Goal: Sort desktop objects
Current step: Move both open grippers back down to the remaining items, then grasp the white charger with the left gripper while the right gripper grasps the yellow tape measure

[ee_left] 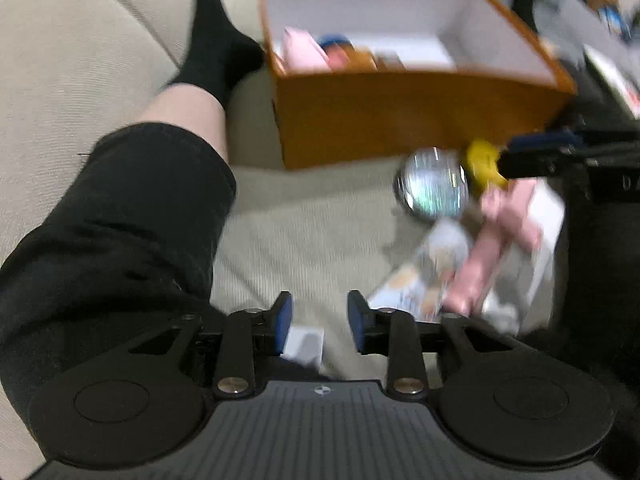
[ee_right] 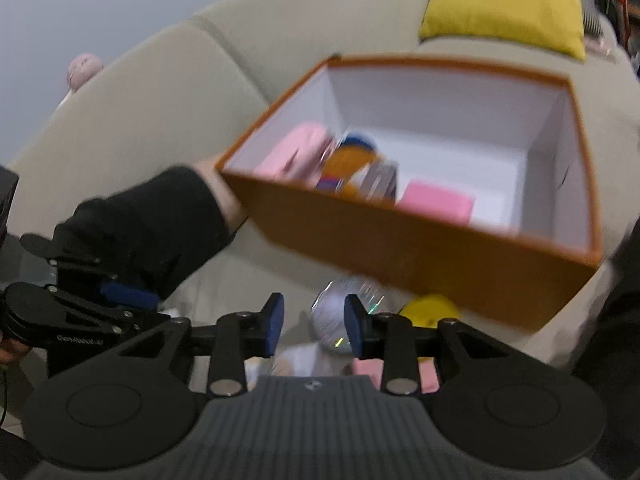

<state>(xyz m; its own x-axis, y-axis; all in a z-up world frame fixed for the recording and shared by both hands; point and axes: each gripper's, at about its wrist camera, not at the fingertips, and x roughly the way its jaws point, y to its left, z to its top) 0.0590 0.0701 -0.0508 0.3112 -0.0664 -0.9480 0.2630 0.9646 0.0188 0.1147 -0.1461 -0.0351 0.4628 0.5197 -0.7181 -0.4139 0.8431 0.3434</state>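
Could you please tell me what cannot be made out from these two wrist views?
- Left wrist: loose items beside the orange box are motion-blurred, unidentifiable.
- Right wrist: box contents are blurred and partly behind its near wall.
- Right wrist: shiny round object is partly hidden by the right gripper.

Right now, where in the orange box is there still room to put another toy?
The orange box has bare white floor at its right end, between the pink block and the right wall. The left end is crowded: a pink case and an orange-and-blue thing lie packed together there.
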